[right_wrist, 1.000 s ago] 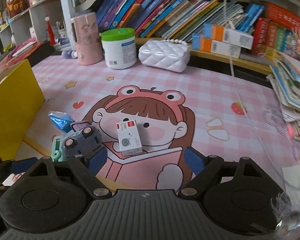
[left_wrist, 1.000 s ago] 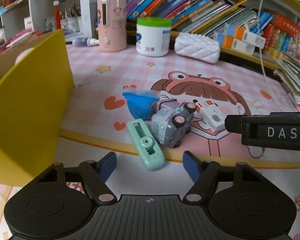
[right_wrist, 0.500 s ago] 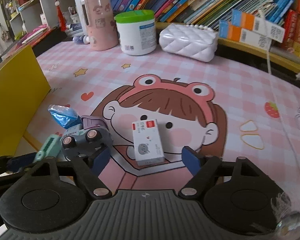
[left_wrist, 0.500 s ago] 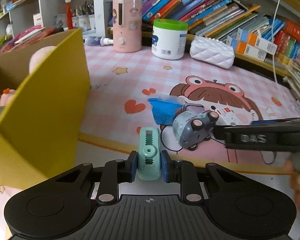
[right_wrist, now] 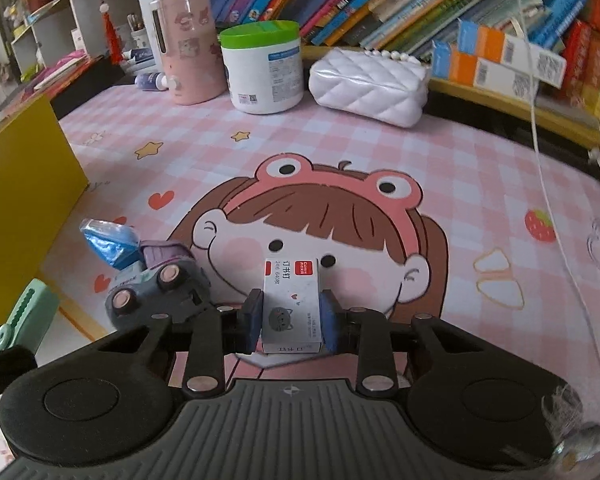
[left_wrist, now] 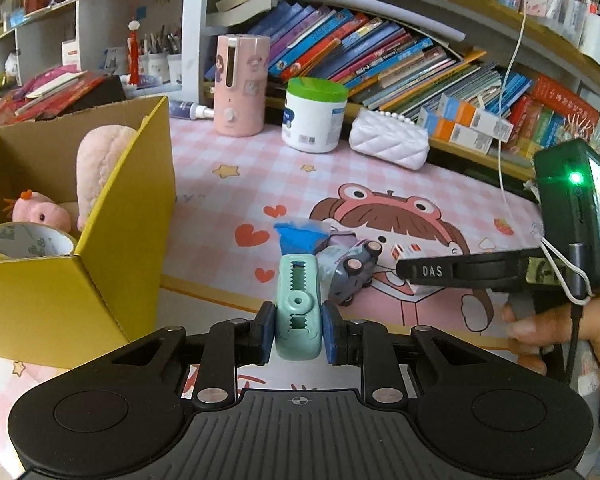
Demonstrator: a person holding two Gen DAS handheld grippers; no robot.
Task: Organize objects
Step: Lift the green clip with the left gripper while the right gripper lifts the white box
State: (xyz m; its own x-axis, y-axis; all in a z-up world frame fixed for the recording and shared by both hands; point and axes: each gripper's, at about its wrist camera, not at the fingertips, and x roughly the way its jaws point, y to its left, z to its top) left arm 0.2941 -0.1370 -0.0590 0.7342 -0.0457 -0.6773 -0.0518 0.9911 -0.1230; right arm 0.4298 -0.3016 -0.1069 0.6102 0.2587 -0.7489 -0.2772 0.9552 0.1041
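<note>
Between left jaws, mint clip [left_wrist: 298,307].

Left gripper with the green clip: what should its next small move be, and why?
Probably carry the green clip left, over the yellow cardboard box, and release it there. The left gripper has its jaws shut on the clip, and the open box beside it already holds a tape roll and plush toys.

Even soft daylight, sharp, fisheye-bent edges.
</note>
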